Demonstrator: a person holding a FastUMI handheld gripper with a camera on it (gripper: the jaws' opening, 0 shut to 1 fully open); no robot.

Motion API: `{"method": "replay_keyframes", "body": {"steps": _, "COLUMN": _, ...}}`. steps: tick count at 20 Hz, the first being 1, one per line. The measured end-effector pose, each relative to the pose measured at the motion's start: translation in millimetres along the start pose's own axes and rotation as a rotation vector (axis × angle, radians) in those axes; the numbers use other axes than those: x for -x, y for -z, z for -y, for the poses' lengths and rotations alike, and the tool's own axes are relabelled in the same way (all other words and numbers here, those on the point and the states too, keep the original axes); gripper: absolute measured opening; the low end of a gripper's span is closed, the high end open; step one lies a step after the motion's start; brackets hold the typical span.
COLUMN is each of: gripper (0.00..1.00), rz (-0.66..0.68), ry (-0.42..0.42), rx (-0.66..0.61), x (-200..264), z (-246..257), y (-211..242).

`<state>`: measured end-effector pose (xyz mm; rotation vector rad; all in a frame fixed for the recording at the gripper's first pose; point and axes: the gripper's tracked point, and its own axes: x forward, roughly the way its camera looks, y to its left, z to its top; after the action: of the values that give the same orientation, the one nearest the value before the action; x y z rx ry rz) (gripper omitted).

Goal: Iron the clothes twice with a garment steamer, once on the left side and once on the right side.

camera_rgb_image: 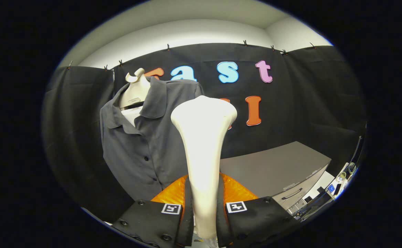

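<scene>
Gripper [204, 210] clamped on slim handle of cream plastic garment steamer [203, 137], both fingers pressing it, head flaring up just ahead. Dark grey button-up shirt [142, 144] on pale mannequin [135, 91] sits beyond, left of steamer head, not touching.

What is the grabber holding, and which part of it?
The gripper is holding the white garment steamer by its narrow handle, a finger pressed on each side. Its wide head sticks up beyond the fingers, near the grey shirt.

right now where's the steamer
In the gripper view, the steamer stands upright between the gripper fingers, clamped, its head just right of the grey shirt.
</scene>
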<state>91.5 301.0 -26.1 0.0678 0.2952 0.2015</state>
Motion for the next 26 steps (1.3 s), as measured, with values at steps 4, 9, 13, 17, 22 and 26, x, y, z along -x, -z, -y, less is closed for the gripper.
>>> {"method": "replay_keyframes", "body": {"steps": 4, "gripper": 0.34, "rz": -0.016, "ry": -0.042, "rx": 0.026, "x": -22, "z": -35, "y": 6}}
{"method": "replay_keyframes", "body": {"steps": 9, "gripper": 0.34, "rz": -0.044, "ry": -0.057, "rx": 0.056, "x": -54, "z": -56, "y": 17}}
{"method": "replay_keyframes", "body": {"steps": 13, "gripper": 0.34, "rz": -0.069, "ry": -0.045, "rx": 0.054, "x": -78, "z": -58, "y": 28}}
{"method": "replay_keyframes", "body": {"steps": 17, "gripper": 0.34, "rz": -0.085, "ry": -0.027, "rx": 0.053, "x": -92, "z": -53, "y": 38}}
{"method": "replay_keyframes", "body": {"steps": 22, "gripper": 0.34, "rz": -0.091, "ry": -0.018, "rx": 0.064, "x": -98, "z": -50, "y": 48}}
{"method": "replay_keyframes", "body": {"steps": 26, "gripper": 0.34, "rz": -0.13, "ry": -0.01, "rx": 0.06, "x": -104, "z": -48, "y": 69}}
